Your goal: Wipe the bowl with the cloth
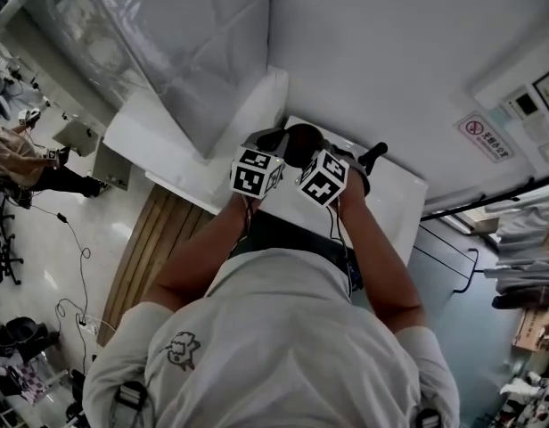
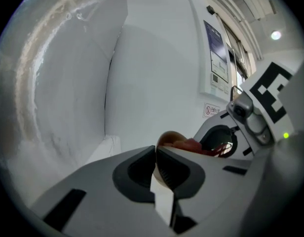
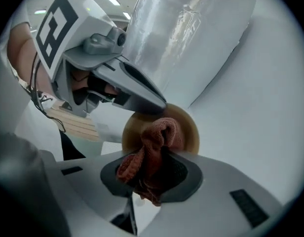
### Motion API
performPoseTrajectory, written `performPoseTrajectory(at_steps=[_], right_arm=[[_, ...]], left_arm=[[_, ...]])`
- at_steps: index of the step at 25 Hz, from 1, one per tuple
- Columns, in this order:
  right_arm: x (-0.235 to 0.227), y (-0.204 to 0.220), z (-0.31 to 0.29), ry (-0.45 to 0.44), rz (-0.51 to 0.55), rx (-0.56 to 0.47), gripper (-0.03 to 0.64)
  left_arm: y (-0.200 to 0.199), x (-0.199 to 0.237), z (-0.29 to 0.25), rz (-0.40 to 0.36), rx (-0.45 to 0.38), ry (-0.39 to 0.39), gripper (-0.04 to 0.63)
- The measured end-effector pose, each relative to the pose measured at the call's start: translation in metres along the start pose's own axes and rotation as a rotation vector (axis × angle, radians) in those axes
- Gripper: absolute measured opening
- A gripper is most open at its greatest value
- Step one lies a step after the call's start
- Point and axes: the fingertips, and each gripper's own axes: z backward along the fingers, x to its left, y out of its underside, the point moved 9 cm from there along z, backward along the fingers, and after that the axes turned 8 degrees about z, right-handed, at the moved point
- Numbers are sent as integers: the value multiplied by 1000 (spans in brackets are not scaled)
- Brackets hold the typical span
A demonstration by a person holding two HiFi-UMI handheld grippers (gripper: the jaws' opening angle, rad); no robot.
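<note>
Left gripper (image 2: pixel 156 158): jaws pressed together on the rim of the bowl (image 3: pixel 191 131). The bowl's thin wall ran edge-on between them, so the bowl stood on its side and not flat. Right gripper (image 3: pixel 153 164): jaws pinching the cloth (image 3: pixel 159 137), a rust-red knitted wad.

Bowl sat just ahead of both grippers' tips, held up between them above the white table (image 1: pixel 395 194). Its round face pointed back at the right gripper and its rim plane was close to upright. It looked like the inside face, but I couldn't be sure. A round bowl has no real long axis. The cloth did have one. It ran along the right gripper's jaws, with the bunched end out front touching the bowl's face near its middle and the frayed end trailing down behind the jaw pads.

In the right gripper view the left gripper came in from the upper left, its tip on the bowl's top edge.

Hard to see:
- In the head view the marker cubes (image 1: pixel 255 172) and the person's forearms (image 1: pixel 208 248) covered both sets of jaws. The bowl was only a dark hump just beyond the cubes, and the cloth was not visible.
- In the left gripper view that gripper's own jaws blocked most of the bowl. Only a brown glossy arc and a bit of red cloth showed past them, with the right gripper just beyond.
- In the right gripper view the bowl's lower part was cut off by the jaws and its centre was covered by the cloth.
</note>
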Motion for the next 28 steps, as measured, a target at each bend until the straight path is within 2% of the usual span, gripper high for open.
performPoseTrajectory(at_steps=[3, 5, 7, 11, 13, 22, 25, 28], right_arm=[[-11, 7, 5, 132, 2, 28, 94], [-16, 8, 5, 183, -6, 18, 94], [-15, 8, 1, 168, -9, -25, 94], [3, -1, -2, 92, 18, -107, 92], [9, -5, -2, 81, 22, -128, 92], [24, 2, 10, -8, 101, -98, 92], [17, 7, 17, 25, 114, -39, 92], [0, 13, 21, 124, 113, 14, 92]], left_arm=[[4, -6, 2, 28, 18, 30, 25], [4, -12, 3, 51, 21, 69, 26], [0, -20, 5, 60, 14, 106, 35], [-8, -30, 2, -14, 13, 120, 40], [-8, -27, 1, -14, 11, 122, 38], [-5, -10, -4, 19, 4, 91, 20], [-5, -9, -5, 26, 6, 90, 20], [-4, -12, -7, 40, 18, 111, 18]])
